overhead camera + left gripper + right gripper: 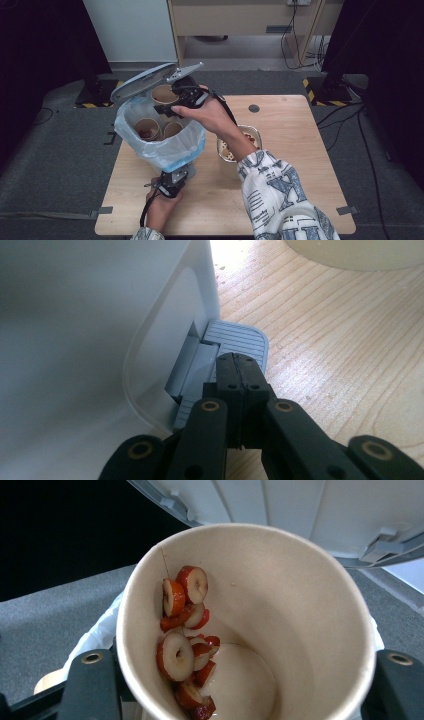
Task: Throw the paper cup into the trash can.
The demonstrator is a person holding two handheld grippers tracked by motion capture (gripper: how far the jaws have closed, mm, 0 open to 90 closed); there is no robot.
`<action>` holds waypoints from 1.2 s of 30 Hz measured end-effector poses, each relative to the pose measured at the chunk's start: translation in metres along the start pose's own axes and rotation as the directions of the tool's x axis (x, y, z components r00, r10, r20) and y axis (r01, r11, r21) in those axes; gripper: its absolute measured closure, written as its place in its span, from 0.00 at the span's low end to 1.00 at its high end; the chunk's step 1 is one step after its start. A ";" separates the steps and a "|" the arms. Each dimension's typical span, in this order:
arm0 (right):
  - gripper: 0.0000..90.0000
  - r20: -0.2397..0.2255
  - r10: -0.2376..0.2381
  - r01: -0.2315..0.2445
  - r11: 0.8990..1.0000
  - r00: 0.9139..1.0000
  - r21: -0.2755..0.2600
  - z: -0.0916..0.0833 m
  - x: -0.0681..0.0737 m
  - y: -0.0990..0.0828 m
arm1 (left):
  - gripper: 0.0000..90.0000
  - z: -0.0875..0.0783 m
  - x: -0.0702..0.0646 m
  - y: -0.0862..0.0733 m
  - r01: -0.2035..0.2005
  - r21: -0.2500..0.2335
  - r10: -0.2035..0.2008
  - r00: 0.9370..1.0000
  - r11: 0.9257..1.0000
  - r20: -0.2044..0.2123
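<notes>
1. Pressing down at the near edge of the table, the left tongs have their jaws closed together, tips resting on the ribbed pedal at the foot of the white bin; they hold nothing.
2. Beyond them the bin stands on the table with its lid raised and a thin blue bag lining it, with two paper cups already inside.
3. Over the bin mouth, the right tongs grip a paper cup, jaws spread about its sides, tilted.
4. Sticky red fruit slices cling to the cup's inner wall. The cup looks light and easily crushed, so a gentle hold across its mid-wall seems best.
</notes>
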State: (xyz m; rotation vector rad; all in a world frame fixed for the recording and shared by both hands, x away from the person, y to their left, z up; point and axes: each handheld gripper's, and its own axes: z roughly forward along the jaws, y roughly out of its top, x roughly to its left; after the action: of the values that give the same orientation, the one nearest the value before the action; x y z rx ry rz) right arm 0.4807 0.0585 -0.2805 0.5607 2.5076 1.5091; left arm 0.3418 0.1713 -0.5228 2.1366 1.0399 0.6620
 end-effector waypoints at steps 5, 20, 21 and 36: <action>0.35 -0.001 -0.001 0.001 1.000 1.000 0.009 0.004 0.000 -0.003 | 0.99 0.000 0.000 0.000 -0.001 0.001 0.001 1.000 1.000 0.000; 0.33 0.046 -0.017 0.017 1.000 0.999 0.010 0.022 0.001 -0.007 | 0.99 0.000 0.000 0.000 -0.002 -0.002 0.002 1.000 1.000 -0.001; 0.33 0.049 -0.014 0.014 1.000 0.999 0.007 0.023 0.001 -0.007 | 0.99 0.000 0.000 0.000 -0.002 0.000 0.002 1.000 1.000 0.001; 0.12 0.117 -0.012 0.013 1.000 0.993 -0.008 0.030 -0.009 -0.010 | 0.99 0.000 0.001 0.000 -0.001 -0.001 0.001 1.000 1.000 0.006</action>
State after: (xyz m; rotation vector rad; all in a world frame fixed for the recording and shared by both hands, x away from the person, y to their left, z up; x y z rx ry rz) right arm 0.4963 0.0754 -0.3043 0.6122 2.4109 1.4382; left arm 0.3424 0.1718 -0.5227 2.1370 1.0357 0.6563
